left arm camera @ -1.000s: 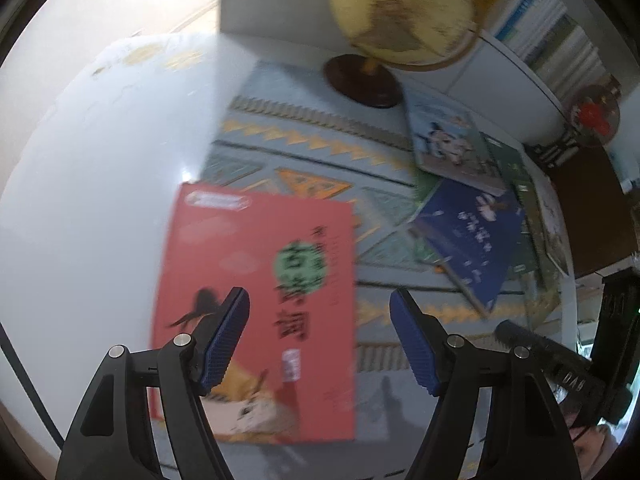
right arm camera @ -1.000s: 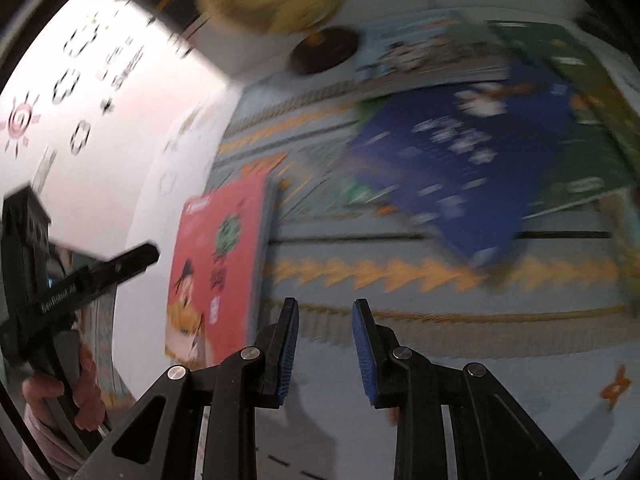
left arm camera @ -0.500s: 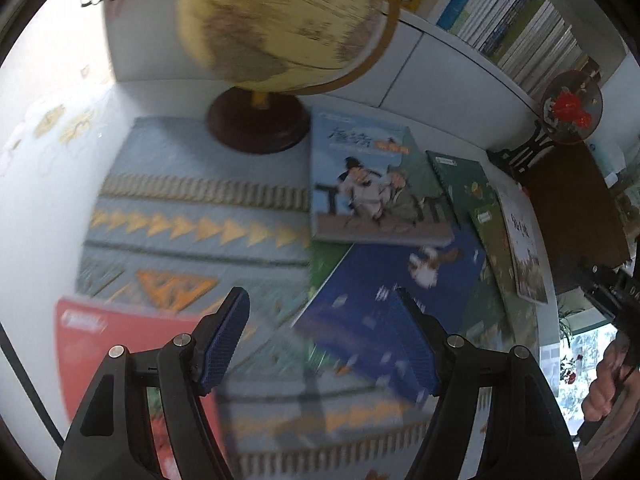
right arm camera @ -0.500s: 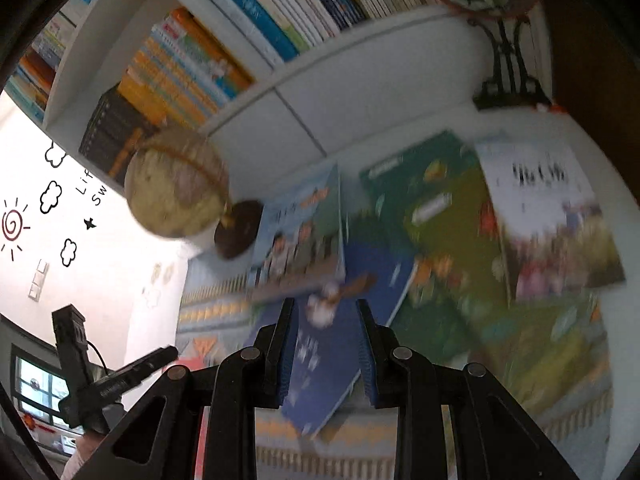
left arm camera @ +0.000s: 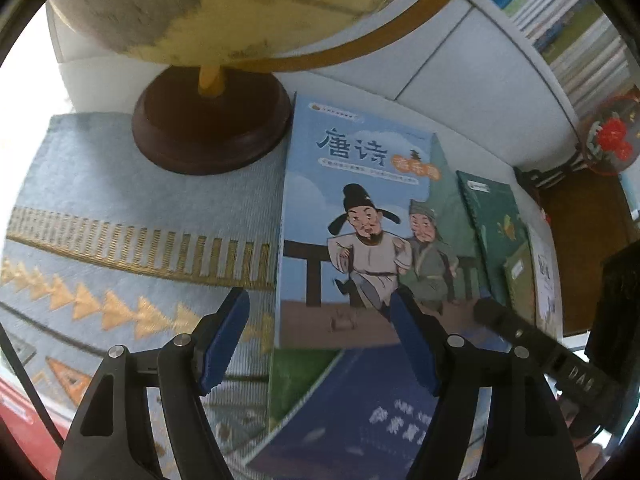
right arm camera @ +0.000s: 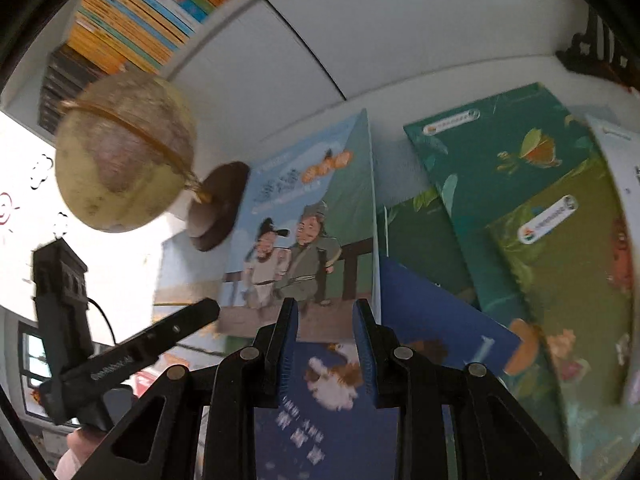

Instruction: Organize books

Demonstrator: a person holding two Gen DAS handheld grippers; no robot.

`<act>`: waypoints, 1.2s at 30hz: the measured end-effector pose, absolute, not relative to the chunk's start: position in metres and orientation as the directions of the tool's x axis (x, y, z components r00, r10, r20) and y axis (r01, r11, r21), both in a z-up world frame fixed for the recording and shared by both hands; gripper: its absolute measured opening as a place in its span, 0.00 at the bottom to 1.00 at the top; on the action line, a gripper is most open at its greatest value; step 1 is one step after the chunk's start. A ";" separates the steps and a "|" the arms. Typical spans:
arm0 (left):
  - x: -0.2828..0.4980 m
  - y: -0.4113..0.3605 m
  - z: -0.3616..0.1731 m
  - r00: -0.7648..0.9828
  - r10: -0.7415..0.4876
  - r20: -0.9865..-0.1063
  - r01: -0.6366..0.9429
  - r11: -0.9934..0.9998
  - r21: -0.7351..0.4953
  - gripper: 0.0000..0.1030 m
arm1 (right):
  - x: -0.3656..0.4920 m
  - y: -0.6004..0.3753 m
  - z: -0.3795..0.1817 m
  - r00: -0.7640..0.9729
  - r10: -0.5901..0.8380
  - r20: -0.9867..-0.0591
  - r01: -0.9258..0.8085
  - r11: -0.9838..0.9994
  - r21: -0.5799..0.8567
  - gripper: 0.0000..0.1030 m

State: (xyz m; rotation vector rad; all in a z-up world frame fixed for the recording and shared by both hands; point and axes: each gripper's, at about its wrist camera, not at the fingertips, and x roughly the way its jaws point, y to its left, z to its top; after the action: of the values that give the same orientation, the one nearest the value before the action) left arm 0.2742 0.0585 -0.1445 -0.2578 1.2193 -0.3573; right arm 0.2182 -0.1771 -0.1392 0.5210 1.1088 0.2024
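Observation:
Several picture books lie overlapping on a patterned blue rug (left arm camera: 120, 208). A light blue book (left arm camera: 360, 220) (right arm camera: 308, 220) with two cartoon figures lies beside the globe's base. Its near edge overlaps a dark blue book (left arm camera: 360, 412) (right arm camera: 432, 320). Teal (right arm camera: 500, 152) and olive green (right arm camera: 568, 280) books lie to the right. My left gripper (left arm camera: 318, 308) hovers open over the light blue book's near edge, touching nothing. My right gripper (right arm camera: 326, 316) hangs above where the two blue books overlap, jaws narrowly apart and empty. A red book's corner (left arm camera: 16, 420) shows at lower left.
A yellow globe (left arm camera: 224, 8) (right arm camera: 124, 152) on a dark round base (left arm camera: 212, 128) stands close at the back left. Behind it are white cabinet doors (right arm camera: 320, 40) and a shelf of upright books (right arm camera: 140, 12). A dark ornament stand (left arm camera: 560, 168) stands at the far right.
Both grippers have swung away from the red book, across the rug to the book pile by the globe. The light blue book now looms close. Neither gripper's opening changed.

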 end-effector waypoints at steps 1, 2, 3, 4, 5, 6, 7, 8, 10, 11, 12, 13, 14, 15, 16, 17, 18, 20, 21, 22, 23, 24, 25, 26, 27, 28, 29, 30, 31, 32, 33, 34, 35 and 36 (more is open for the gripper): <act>0.276 0.057 -0.147 0.297 -0.403 -0.866 0.132 0.915 -0.381 0.69 | 0.219 -0.175 -0.143 0.440 0.405 -0.801 0.102 0.864 0.493 0.26; 0.277 0.056 -0.149 0.295 -0.399 -0.868 0.134 0.917 -0.375 0.69 | 0.219 -0.175 -0.146 0.445 0.400 -0.802 0.104 0.866 0.489 0.26; 0.278 0.054 -0.151 0.290 -0.388 -0.875 0.137 0.922 -0.363 0.69 | 0.219 -0.175 -0.148 0.459 0.401 -0.793 0.099 0.864 0.494 0.26; 0.279 0.052 -0.154 0.281 -0.384 -0.880 0.144 0.923 -0.357 0.69 | 0.220 -0.175 -0.148 0.466 0.401 -0.789 0.098 0.863 0.496 0.26; 0.280 0.051 -0.156 0.274 -0.385 -0.881 0.148 0.922 -0.357 0.69 | 0.221 -0.174 -0.148 0.471 0.399 -0.787 0.095 0.864 0.495 0.26; 0.280 0.050 -0.158 0.271 -0.378 -0.885 0.149 0.925 -0.350 0.69 | 0.221 -0.174 -0.147 0.475 0.389 -0.789 0.093 0.870 0.484 0.26; 0.280 0.049 -0.159 0.272 -0.378 -0.885 0.150 0.925 -0.349 0.69 | 0.221 -0.173 -0.146 0.482 0.368 -0.795 0.093 0.881 0.465 0.26; 0.280 0.048 -0.159 0.273 -0.383 -0.882 0.153 0.923 -0.353 0.69 | 0.221 -0.172 -0.146 0.488 0.356 -0.797 0.092 0.887 0.453 0.26; 0.280 0.047 -0.160 0.270 -0.397 -0.877 0.162 0.917 -0.365 0.69 | 0.220 -0.175 -0.147 0.498 0.353 -0.792 0.104 0.882 0.459 0.26; 0.280 0.045 -0.159 0.270 -0.398 -0.877 0.171 0.916 -0.363 0.69 | 0.219 -0.178 -0.148 0.505 0.353 -0.787 0.116 0.876 0.467 0.26; 0.280 0.044 -0.159 0.270 -0.398 -0.877 0.177 0.916 -0.361 0.69 | 0.217 -0.181 -0.148 0.516 0.345 -0.784 0.132 0.872 0.471 0.26; 0.279 0.042 -0.159 0.271 -0.396 -0.877 0.186 0.916 -0.356 0.69 | 0.216 -0.184 -0.148 0.527 0.333 -0.782 0.149 0.870 0.471 0.26; 0.279 0.041 -0.159 0.270 -0.397 -0.877 0.190 0.915 -0.355 0.69 | 0.214 -0.188 -0.149 0.531 0.319 -0.785 0.177 0.864 0.471 0.26; 0.279 0.041 -0.159 0.273 -0.399 -0.875 0.192 0.914 -0.358 0.69 | 0.213 -0.191 -0.151 0.531 0.311 -0.789 0.196 0.860 0.471 0.26; 0.279 0.041 -0.159 0.270 -0.410 -0.871 0.193 0.910 -0.368 0.69 | 0.212 -0.194 -0.154 0.530 0.309 -0.789 0.208 0.855 0.475 0.26; 0.280 0.041 -0.159 0.263 -0.423 -0.867 0.197 0.903 -0.381 0.69 | 0.212 -0.197 -0.157 0.538 0.335 -0.774 0.204 0.838 0.505 0.26; 0.280 0.040 -0.158 0.261 -0.424 -0.867 0.203 0.902 -0.380 0.69 | 0.213 -0.197 -0.157 0.535 0.353 -0.767 0.198 0.830 0.521 0.26; 0.280 0.038 -0.158 0.260 -0.413 -0.873 0.219 0.906 -0.363 0.69 | 0.215 -0.194 -0.157 0.519 0.378 -0.767 0.173 0.832 0.527 0.27; 0.279 0.036 -0.158 0.262 -0.402 -0.877 0.233 0.908 -0.347 0.69 | 0.216 -0.192 -0.155 0.514 0.373 -0.772 0.161 0.842 0.514 0.28; 0.279 0.035 -0.156 0.263 -0.398 -0.879 0.242 0.909 -0.339 0.69 | 0.217 -0.190 -0.154 0.511 0.366 -0.778 0.153 0.852 0.501 0.30; 0.278 0.033 -0.155 0.265 -0.394 -0.880 0.252 0.909 -0.331 0.69 | 0.217 -0.187 -0.153 0.513 0.359 -0.780 0.148 0.858 0.493 0.30; 0.277 0.029 -0.153 0.266 -0.391 -0.881 0.271 0.907 -0.321 0.69 | 0.216 -0.187 -0.153 0.514 0.354 -0.781 0.151 0.859 0.489 0.30; 0.276 0.028 -0.152 0.264 -0.391 -0.882 0.284 0.905 -0.316 0.69 | 0.216 -0.188 -0.153 0.515 0.351 -0.782 0.155 0.859 0.488 0.30; 0.273 0.025 -0.151 0.258 -0.388 -0.885 0.309 0.901 -0.305 0.69 | 0.215 -0.188 -0.152 0.516 0.350 -0.782 0.159 0.858 0.489 0.30; 0.270 0.023 -0.150 0.254 -0.383 -0.888 0.322 0.899 -0.296 0.69 | 0.214 -0.189 -0.152 0.514 0.350 -0.783 0.166 0.855 0.491 0.30; 0.267 0.021 -0.150 0.251 -0.378 -0.891 0.328 0.899 -0.289 0.69 | 0.212 -0.192 -0.151 0.511 0.355 -0.782 0.170 0.850 0.498 0.30; 0.262 0.019 -0.149 0.243 -0.376 -0.894 0.336 0.897 -0.286 0.69 | 0.211 -0.192 -0.150 0.511 0.359 -0.781 0.170 0.848 0.501 0.30; 0.258 0.017 -0.148 0.239 -0.379 -0.894 0.341 0.895 -0.288 0.69 | 0.207 -0.194 -0.147 0.511 0.361 -0.780 0.165 0.850 0.501 0.30; 0.253 0.016 -0.147 0.234 -0.385 -0.893 0.344 0.891 -0.294 0.69 | 0.204 -0.194 -0.145 0.508 0.359 -0.783 0.158 0.855 0.494 0.30; 0.248 0.016 -0.146 0.227 -0.391 -0.892 0.346 0.888 -0.302 0.69 | 0.201 -0.193 -0.141 0.501 0.352 -0.791 0.145 0.867 0.477 0.30; 0.239 0.014 -0.145 0.215 -0.402 -0.890 0.347 0.884 -0.315 0.69 | 0.196 -0.193 -0.138 0.497 0.345 -0.796 0.134 0.876 0.463 0.30; 0.231 0.014 -0.144 0.209 -0.408 -0.889 0.350 0.880 -0.321 0.69 | 0.190 -0.194 -0.135 0.492 0.340 -0.801 0.126 0.883 0.451 0.30; 0.222 0.013 -0.142 0.206 -0.413 -0.887 0.355 0.876 -0.326 0.69 | 0.182 -0.194 -0.133 0.483 0.336 -0.809 0.118 0.890 0.440 0.30; 0.205 0.012 -0.141 0.199 -0.424 -0.884 0.363 0.869 -0.335 0.69 | 0.172 -0.195 -0.131 0.468 0.337 -0.817 0.116 0.893 0.435 0.30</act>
State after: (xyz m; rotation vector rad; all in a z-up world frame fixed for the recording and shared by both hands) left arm 0.2055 0.0123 -0.1407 -0.0563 1.2550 -0.5504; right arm 0.1720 -0.1954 -0.1312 0.4705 1.0855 0.1423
